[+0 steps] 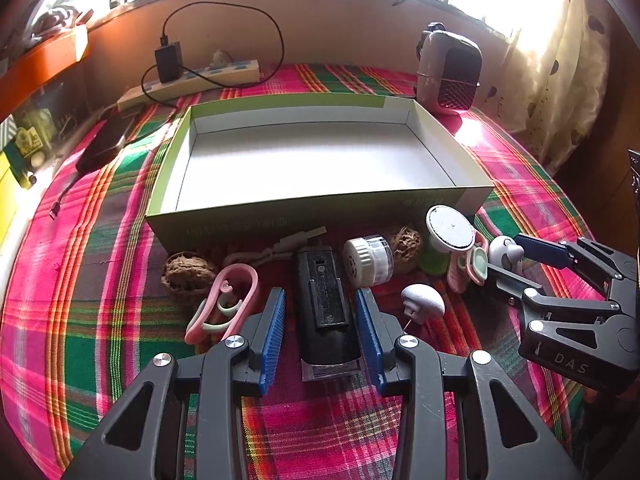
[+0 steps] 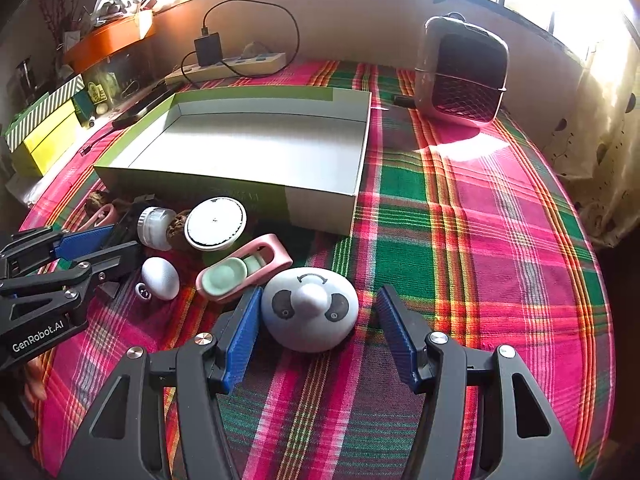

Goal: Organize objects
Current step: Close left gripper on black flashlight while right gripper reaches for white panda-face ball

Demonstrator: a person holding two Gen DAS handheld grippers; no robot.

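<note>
The open green box (image 1: pixel 320 160) sits empty in the middle of the plaid-covered tabletop (image 2: pixel 480 240), and every loose item lies in a row along its near wall, probably staged there so each needs only a short lift over that wall.

The left tool (image 1: pixel 320 316) has its jaws apart, straddling the black rectangular device (image 1: pixel 322 300) that lies lengthwise just in front of the box's near wall; the blue pads flank its sides without visibly pressing, so the grip looks not yet made. Close on either side of the device lie a pink loop (image 1: pixel 224 304) and a small white egg-shaped piece (image 1: pixel 424 302), leaving little spare room for the pads.

The right tool (image 2: pixel 316 328) is also spread, bracketing the grey panda-faced dome (image 2: pixel 310 312) near the box's near right corner. One pad is almost at the dome's side; the other stands clearly off. A pink holder with a green insert (image 2: pixel 240 272) lies just beyond the closer pad and could get nudged.

Between the two tools, against the box wall, sit a white jar (image 1: pixel 368 260) on its side and a white round disc (image 1: pixel 450 228) on a green base.

To the right of the box the cloth is bare, giving the right tool free swing. Behind the box stand a small heater (image 2: pixel 460 72) and a power strip (image 1: pixel 192 80), well clear of the lifting path.
</note>
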